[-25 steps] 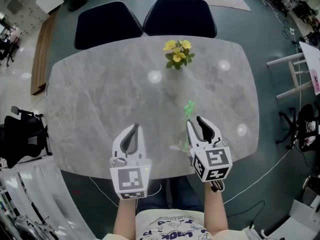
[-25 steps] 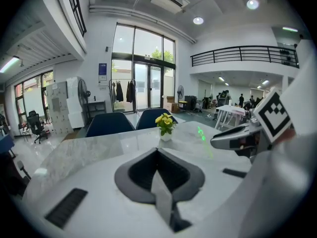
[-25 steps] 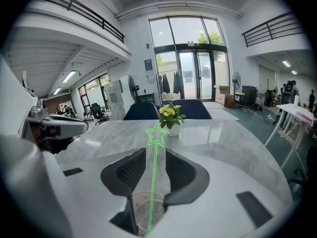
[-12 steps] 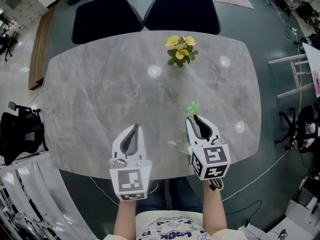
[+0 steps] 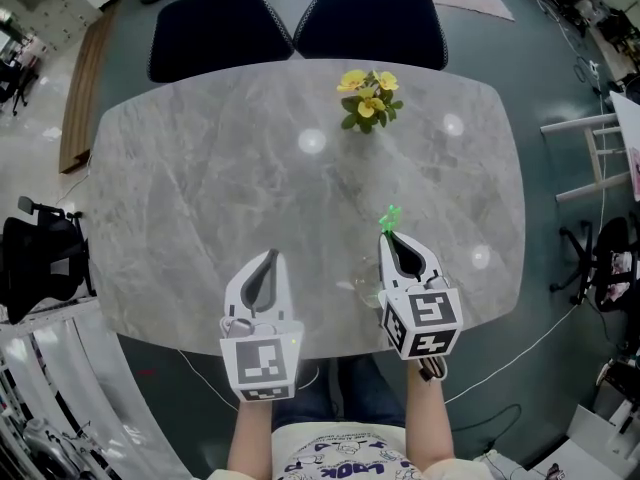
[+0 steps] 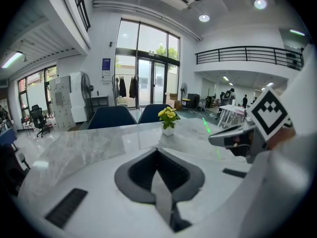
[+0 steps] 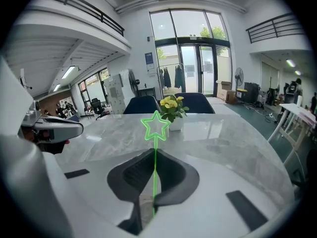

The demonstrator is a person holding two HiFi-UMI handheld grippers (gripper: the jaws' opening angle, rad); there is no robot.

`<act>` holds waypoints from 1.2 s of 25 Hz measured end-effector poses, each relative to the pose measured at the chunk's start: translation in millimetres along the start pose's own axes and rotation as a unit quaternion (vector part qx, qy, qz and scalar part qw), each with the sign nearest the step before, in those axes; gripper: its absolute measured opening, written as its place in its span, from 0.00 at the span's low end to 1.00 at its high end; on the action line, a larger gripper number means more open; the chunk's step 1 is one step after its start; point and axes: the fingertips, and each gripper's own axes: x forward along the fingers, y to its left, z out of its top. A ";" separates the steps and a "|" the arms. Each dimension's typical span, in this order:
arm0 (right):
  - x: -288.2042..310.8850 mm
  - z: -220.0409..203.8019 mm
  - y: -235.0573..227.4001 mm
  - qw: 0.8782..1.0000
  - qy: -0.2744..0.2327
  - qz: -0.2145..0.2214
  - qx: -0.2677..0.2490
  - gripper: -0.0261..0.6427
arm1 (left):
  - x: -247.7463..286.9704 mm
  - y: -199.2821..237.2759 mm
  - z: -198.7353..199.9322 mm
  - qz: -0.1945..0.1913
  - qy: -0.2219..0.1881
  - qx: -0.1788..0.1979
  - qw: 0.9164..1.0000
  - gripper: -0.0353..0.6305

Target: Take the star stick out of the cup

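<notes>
The right hand-held gripper has just closed its jaws on the thin neon-green star-topped stick. The stick's foot seems to sit in the clear glass cup near the front edge of the grey marble tabletop. A slanted pull could tip the unsteadied cup, and the thin stem could slip. The left hand-held gripper is closed and empty.

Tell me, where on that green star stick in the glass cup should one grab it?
Probably take the star stick by its thin straight stem, just below the star, coming from the person's side: it pokes up above the cup, and narrow jaws pinch a rod easily. The right gripper has just closed its jaws there.
</notes>
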 end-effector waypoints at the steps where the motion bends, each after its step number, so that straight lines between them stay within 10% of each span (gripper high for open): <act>1: -1.3 1.0 0.2 1.000 -0.002 0.001 0.001 0.08 | -1.0 0.1 0.7 0.001 -0.001 0.000 1.000 0.05; 30: -158.4 138.3 6.7 0.977 -0.210 -0.002 -0.023 0.07 | -96.6 -20.4 132.7 0.031 -0.165 0.014 0.986 0.05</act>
